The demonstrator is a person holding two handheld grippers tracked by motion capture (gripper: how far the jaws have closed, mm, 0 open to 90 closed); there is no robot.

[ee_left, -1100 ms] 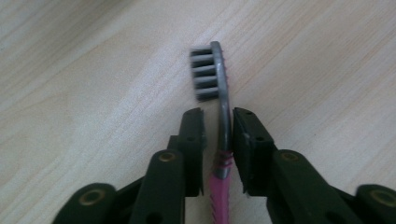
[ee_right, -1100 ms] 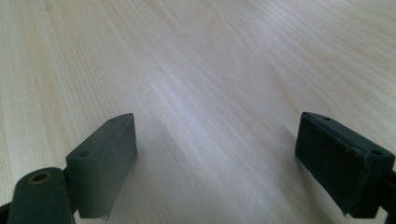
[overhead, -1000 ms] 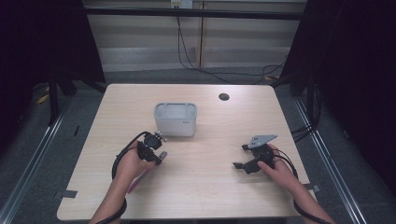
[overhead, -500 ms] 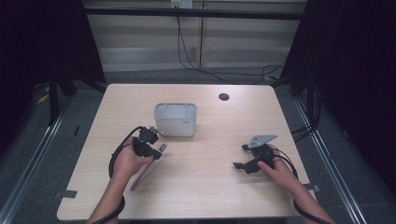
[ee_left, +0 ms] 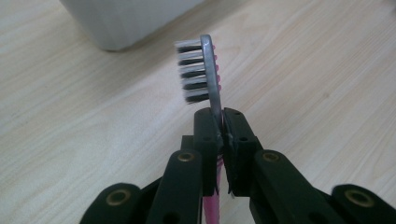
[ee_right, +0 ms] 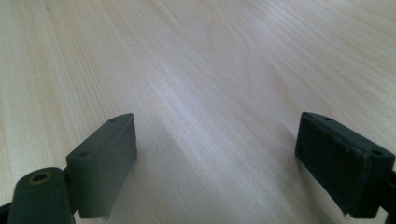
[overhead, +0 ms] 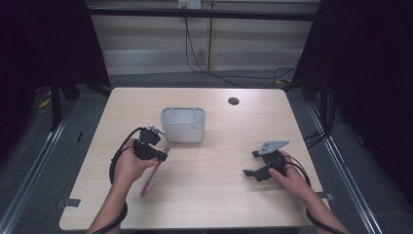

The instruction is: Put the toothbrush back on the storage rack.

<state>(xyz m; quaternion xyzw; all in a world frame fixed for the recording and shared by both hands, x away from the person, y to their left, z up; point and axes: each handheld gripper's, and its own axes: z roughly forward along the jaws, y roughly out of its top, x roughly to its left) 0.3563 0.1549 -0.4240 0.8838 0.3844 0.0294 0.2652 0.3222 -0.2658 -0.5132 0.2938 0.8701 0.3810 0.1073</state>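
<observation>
My left gripper is shut on a pink toothbrush, clamped just below the head. The bristled head sticks up past the jaws in the left gripper view, and the pink handle trails back toward the person's hand. A grey rectangular container stands just beyond the brush head. My right gripper rests low over the bare wood at the right, open, with nothing between its fingers.
A small dark round hole marks the wooden table near its far edge. Dark floor and metal rails surround the table, and cables hang at the back wall.
My left gripper has lifted and turned with the toothbrush, bringing the brush head toward the grey container. The right gripper has stayed put.
</observation>
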